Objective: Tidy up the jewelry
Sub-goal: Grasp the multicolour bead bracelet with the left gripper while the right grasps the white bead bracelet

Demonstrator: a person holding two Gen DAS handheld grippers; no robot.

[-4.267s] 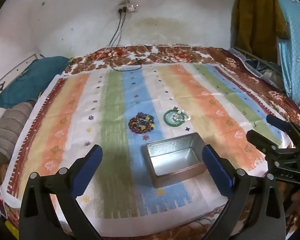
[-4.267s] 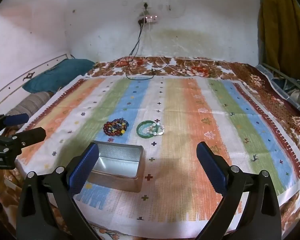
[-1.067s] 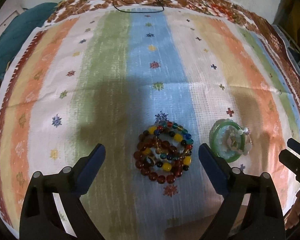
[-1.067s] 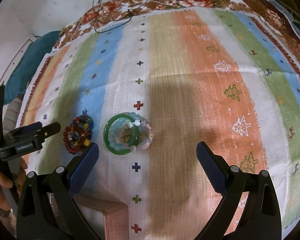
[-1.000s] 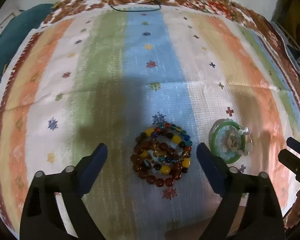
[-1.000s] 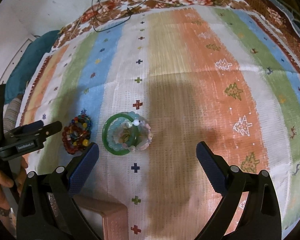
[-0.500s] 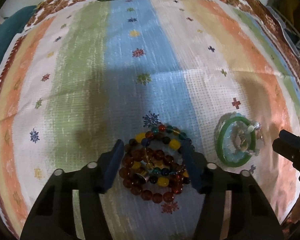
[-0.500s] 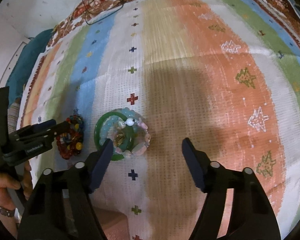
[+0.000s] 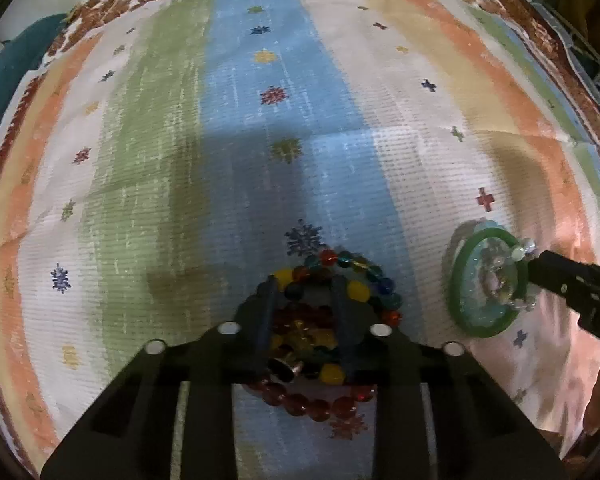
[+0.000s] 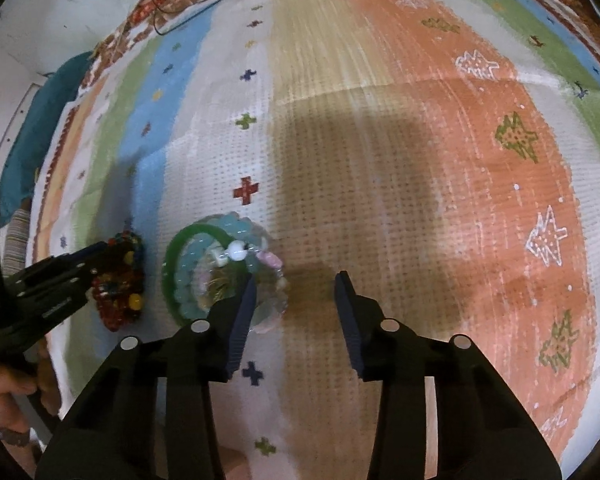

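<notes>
- Pillow (image 9: pixel 8 68): teal, at the far left edge of the striped cloth (image 9: pixel 340 128).
- Left gripper (image 9: pixel 303 286): down over the beads (image 9: pixel 352 292), jaws narrowed around the middle of the pile; whether they press it I cannot tell.
- Beads: a heap of red, yellow and teal strands on the blue stripe.
- Bangle (image 10: pixel 188 240): green, right of the beads, pale bracelets (image 10: pixel 272 264) piled on it.
- Right gripper (image 10: pixel 296 280): half open; its left finger (image 10: pixel 242 308) over the bracelets, the right over bare cloth.

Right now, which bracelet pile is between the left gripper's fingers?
The multicoloured bead pile on the blue stripe: the left gripper straddles it. The green bangle pile lies apart, beside the right gripper.
</notes>
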